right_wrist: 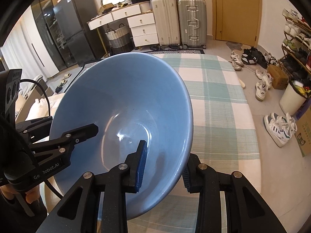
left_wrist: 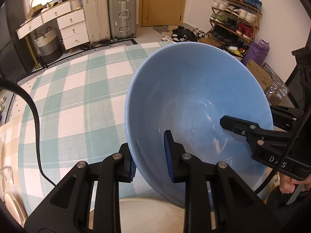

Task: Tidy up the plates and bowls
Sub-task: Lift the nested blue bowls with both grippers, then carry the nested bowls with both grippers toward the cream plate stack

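Two hand-held grippers share one blue bowl (left_wrist: 196,104), raised and tilted above the checked-cloth counter (left_wrist: 77,97): the left hand-held gripper (left_wrist: 151,155) pinches the near rim and the right hand-held gripper (right_wrist: 163,163) pinches the opposite rim, likely to steady its weight.

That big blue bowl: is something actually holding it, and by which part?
Yes. The blue bowl is held by its rim on opposite sides: the left hand-held gripper and the right hand-held gripper each clamp the wall, one finger inside, one outside.
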`<state>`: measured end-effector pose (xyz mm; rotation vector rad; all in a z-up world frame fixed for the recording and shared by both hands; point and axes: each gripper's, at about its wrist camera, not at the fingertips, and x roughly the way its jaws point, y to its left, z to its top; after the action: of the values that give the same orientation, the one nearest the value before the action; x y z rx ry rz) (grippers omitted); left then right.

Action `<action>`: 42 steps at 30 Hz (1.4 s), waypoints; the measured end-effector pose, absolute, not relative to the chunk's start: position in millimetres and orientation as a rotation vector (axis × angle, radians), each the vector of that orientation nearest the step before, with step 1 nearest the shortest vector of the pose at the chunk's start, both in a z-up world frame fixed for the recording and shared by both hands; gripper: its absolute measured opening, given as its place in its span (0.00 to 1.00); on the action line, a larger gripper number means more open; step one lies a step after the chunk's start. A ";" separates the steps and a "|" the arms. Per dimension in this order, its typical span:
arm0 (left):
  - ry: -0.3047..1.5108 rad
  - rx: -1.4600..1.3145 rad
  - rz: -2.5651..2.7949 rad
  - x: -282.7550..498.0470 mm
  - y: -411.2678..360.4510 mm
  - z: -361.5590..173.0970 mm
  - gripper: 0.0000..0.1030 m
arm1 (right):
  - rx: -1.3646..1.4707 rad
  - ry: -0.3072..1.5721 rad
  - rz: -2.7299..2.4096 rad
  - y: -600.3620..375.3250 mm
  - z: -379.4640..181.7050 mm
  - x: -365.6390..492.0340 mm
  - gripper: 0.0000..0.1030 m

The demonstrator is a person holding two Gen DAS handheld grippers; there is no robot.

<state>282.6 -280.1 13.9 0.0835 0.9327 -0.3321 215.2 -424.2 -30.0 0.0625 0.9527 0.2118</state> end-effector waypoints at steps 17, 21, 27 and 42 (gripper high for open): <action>0.902 0.020 -0.224 213.0 -208.0 28.6 0.20 | -0.004 0.944 0.315 -363.6 -22.6 188.0 0.32; 0.890 0.008 -0.198 189.9 -193.9 31.9 0.20 | -0.021 0.943 0.335 -350.8 -21.7 178.2 0.32; 0.871 -0.008 -0.164 160.6 -174.2 37.8 0.20 | -0.040 0.944 0.370 -334.3 -23.6 164.1 0.32; 0.868 -0.052 -0.111 100.0 -153.2 36.2 0.20 | -0.061 0.923 0.408 -315.2 -19.2 136.1 0.32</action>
<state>100.0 -153.2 36.2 -0.0515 0.8681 -0.1107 136.1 -315.2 -19.2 -0.0610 0.9230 0.4080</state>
